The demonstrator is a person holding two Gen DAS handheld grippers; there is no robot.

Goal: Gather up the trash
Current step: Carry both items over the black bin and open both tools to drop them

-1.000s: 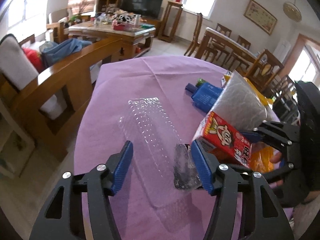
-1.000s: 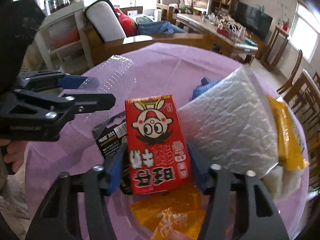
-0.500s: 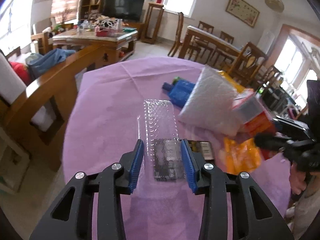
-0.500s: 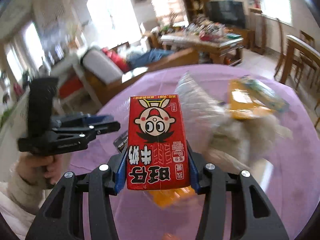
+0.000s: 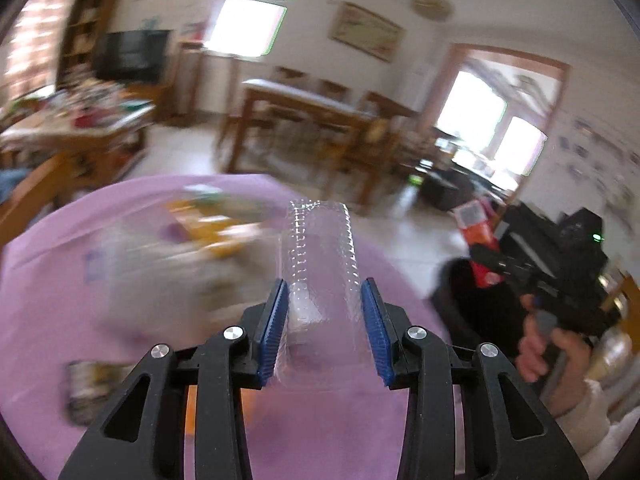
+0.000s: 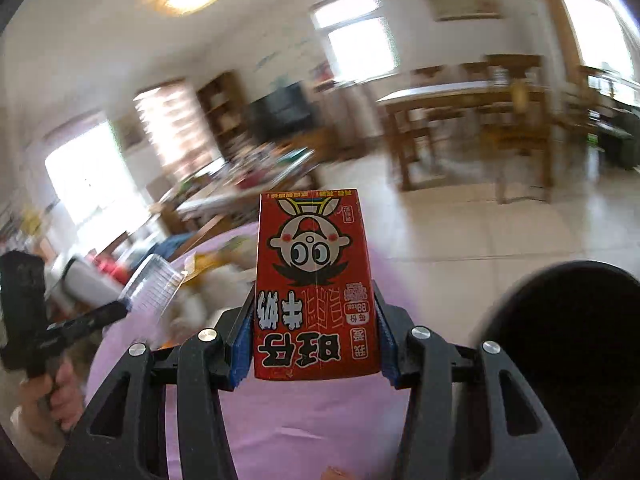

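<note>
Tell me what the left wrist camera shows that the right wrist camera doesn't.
Only the left wrist view shows the left gripper up close, its blue pads pinching the clear plastic tray. Only the right wrist view shows the red milk carton's printed cartoon face and the dark round bin opening at lower right. Both show the purple tablecloth, the tray and the carton.

One red carton (image 6: 316, 288), one clear tray (image 5: 320, 268) (both held), two grippers

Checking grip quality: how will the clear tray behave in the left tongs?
The tray looks thin and clear, so probably light and flexible. It juts well beyond the left tongs, so it may wobble. Its smooth plastic could slip.
</note>
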